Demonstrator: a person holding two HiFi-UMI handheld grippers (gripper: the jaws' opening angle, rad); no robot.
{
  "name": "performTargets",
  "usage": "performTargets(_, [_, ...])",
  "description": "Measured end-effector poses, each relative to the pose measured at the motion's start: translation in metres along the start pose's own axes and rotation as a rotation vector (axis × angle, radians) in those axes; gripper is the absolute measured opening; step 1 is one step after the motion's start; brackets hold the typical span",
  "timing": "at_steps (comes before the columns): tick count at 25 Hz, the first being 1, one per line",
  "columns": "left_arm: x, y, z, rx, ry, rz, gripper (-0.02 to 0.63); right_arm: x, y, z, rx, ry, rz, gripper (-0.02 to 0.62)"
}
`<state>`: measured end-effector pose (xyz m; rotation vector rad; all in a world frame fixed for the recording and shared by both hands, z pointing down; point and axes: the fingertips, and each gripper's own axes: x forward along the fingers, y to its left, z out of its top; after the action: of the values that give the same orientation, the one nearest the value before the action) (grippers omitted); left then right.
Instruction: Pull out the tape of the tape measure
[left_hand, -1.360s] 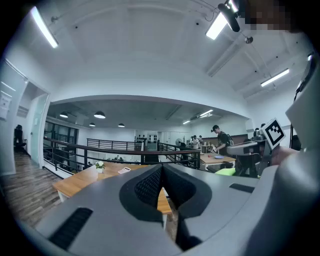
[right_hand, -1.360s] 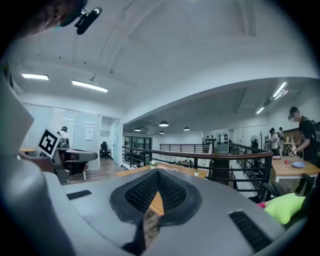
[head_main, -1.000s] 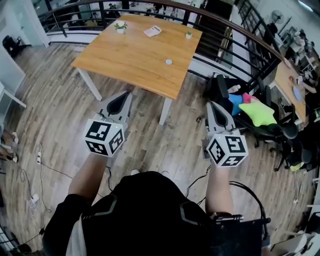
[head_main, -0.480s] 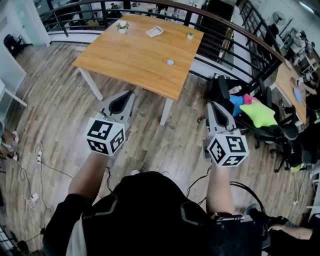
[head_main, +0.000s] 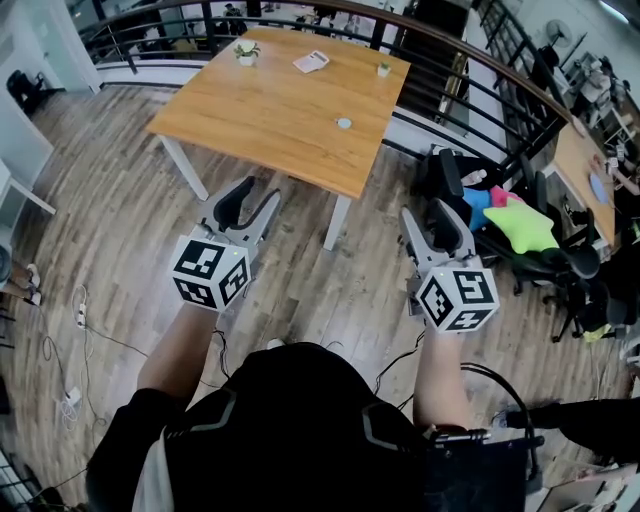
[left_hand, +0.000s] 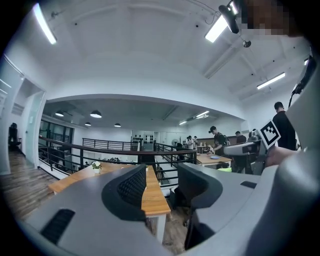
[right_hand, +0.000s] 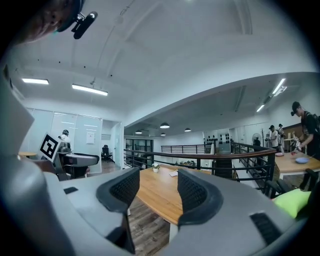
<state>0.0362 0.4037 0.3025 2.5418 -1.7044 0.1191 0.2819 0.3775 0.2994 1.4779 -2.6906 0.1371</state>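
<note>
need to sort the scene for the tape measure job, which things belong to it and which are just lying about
Job: left gripper, right gripper (both empty, jaws opening); small round thing on the table, maybe the tape measure.
Lying about: potted plant, white pad, small green pot, green cushion.

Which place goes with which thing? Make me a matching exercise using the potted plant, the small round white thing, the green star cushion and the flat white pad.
Things: 1 potted plant; 2 small round white thing; 3 green star cushion; 4 flat white pad.
Places: A on a black chair right of the table; B table's far left corner; C middle of table's far edge; D near table's right edge.
Pairs: 1-B, 2-D, 3-A, 4-C.
</note>
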Motion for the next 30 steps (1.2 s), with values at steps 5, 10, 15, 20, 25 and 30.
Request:
performTargets(5, [-0.002,0.013,-0.002,0.000,0.002,-0.013,0.247,0.007,0.009,-0.003,0.003,0.015,-0.015,0.259])
performTargets(10, [-0.004,0.033,-0.001,-0.001,-0.016,-0.021,0.256,0.020,0.024,0.001,-0.007,0.014,-0.019,0.259])
performTargets(15, [-0.011,0.053,-0.003,0.005,-0.040,-0.054,0.268,0.034,0.045,0.003,-0.018,0.014,-0.036,0.259])
performTargets(20, [-0.010,0.075,-0.010,-0.022,-0.040,-0.048,0.268,0.052,0.058,0.000,-0.018,0.031,-0.025,0.259])
performTargets(25, [0.003,0.098,-0.009,-0.012,-0.043,-0.018,0.268,0.084,0.055,0.003,-0.030,0.020,0.005,0.259])
performTargets(30, [0.040,0.118,-0.010,0.023,-0.020,0.013,0.275,0.138,0.035,-0.003,-0.011,0.018,0.045,0.258])
